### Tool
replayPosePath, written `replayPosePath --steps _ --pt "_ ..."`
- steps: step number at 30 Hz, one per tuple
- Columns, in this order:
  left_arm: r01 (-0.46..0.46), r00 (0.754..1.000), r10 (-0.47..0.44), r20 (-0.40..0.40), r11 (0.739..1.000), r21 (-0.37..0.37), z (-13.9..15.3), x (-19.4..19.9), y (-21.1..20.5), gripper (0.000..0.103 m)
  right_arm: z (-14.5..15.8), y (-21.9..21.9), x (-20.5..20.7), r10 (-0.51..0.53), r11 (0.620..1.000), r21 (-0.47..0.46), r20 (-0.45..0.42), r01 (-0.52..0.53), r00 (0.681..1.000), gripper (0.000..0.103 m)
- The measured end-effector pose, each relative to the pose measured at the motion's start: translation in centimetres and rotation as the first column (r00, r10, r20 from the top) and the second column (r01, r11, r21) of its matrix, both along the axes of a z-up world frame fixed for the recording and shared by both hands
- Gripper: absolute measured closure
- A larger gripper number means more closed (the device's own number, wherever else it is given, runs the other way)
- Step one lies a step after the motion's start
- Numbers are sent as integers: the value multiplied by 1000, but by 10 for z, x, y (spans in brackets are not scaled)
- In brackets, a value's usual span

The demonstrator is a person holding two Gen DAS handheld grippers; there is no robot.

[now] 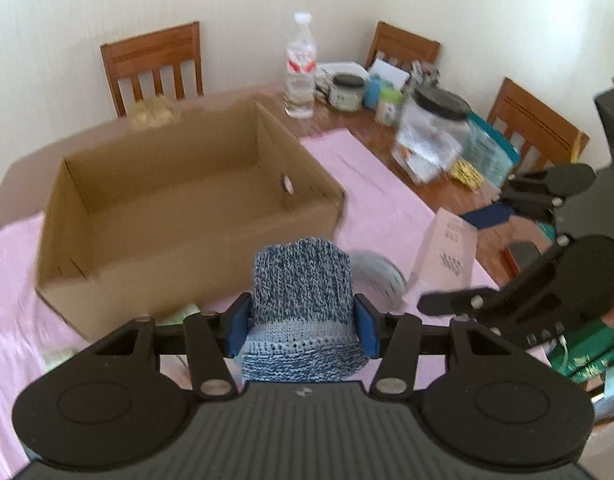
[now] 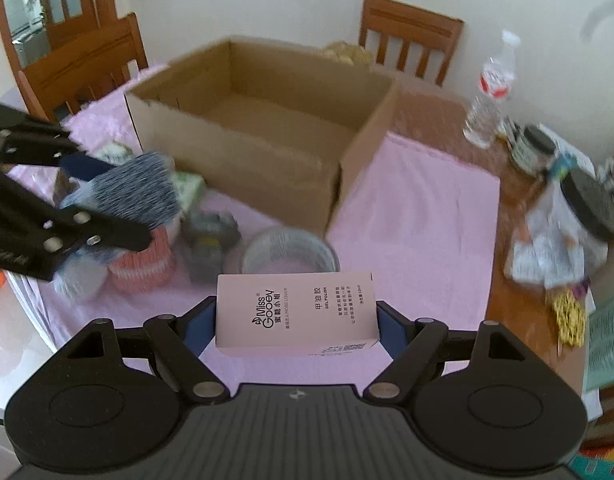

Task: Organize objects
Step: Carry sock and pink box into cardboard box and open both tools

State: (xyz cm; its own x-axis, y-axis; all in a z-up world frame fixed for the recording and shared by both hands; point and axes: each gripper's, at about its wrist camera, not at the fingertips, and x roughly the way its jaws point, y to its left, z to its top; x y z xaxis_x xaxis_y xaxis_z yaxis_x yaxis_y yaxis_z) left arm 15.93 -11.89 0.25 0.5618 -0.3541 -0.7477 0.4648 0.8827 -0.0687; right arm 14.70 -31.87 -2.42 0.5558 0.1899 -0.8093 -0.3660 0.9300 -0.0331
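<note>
My left gripper (image 1: 301, 326) is shut on a blue knitted roll (image 1: 303, 304), held in the air just in front of the open cardboard box (image 1: 179, 208). The same roll (image 2: 135, 188) and left gripper (image 2: 87, 204) show at the left of the right wrist view. My right gripper (image 2: 297, 326) is shut on a pink gel polish carton (image 2: 295, 314), lifted above the pink cloth (image 2: 415, 216). From the left wrist view that carton (image 1: 447, 252) and the right gripper (image 1: 463, 256) sit at the right. The box (image 2: 267, 136) looks empty inside.
On the cloth by the box lie a roll of clear tape (image 2: 291, 250), a pink-ribbed item (image 2: 145, 264) and a grey object (image 2: 211, 240). A water bottle (image 1: 300, 68), jars (image 1: 435, 120) and clutter crowd the wooden table's far right. Wooden chairs (image 1: 155, 68) ring the table.
</note>
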Motion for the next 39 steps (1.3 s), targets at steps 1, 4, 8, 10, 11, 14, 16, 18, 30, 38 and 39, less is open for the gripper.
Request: replayPosePath --steps 1,4,8,10,11,14,16,18,30,38,39 --pt "-5 1000 5 9 1000 0 4 10 2 50 4 0 7 2 1000 7 11 -2 1000 18" --pt "-21 999 21 41 1000 6 13 40 11 50 15 2 28 8 1000 18 44 -8 999 18" --pt "-57 996 55 66 998 28 19 81 23 50 27 13 57 12 1000 19 81 -14 997 18" --pt "-74 995 71 66 996 41 20 98 27 50 33 20 71 10 1000 17 102 -11 995 18" --pt "-78 995 75 63 996 50 20 106 28 50 35 23 78 5 1000 17 110 -7 994 18" --pt "-93 992 87 92 993 72 21 120 31 27 42 31 101 -18 999 34 131 14 991 18" --pt "-107 988 97 122 992 74 23 123 35 8 43 36 115 -29 999 36 138 24 990 16" --pt "-123 984 111 142 989 79 24 123 39 5 42 40 124 -46 999 33 140 42 989 7" --pt "-146 984 140 109 988 44 29 102 50 1 36 30 107 -76 997 21 112 74 991 0" --pt "-172 981 169 94 985 23 24 53 46 1 30 24 70 -59 998 45 138 53 989 0" --pt "-195 977 192 93 980 29 23 44 45 1 26 23 64 -62 997 49 137 56 989 0"
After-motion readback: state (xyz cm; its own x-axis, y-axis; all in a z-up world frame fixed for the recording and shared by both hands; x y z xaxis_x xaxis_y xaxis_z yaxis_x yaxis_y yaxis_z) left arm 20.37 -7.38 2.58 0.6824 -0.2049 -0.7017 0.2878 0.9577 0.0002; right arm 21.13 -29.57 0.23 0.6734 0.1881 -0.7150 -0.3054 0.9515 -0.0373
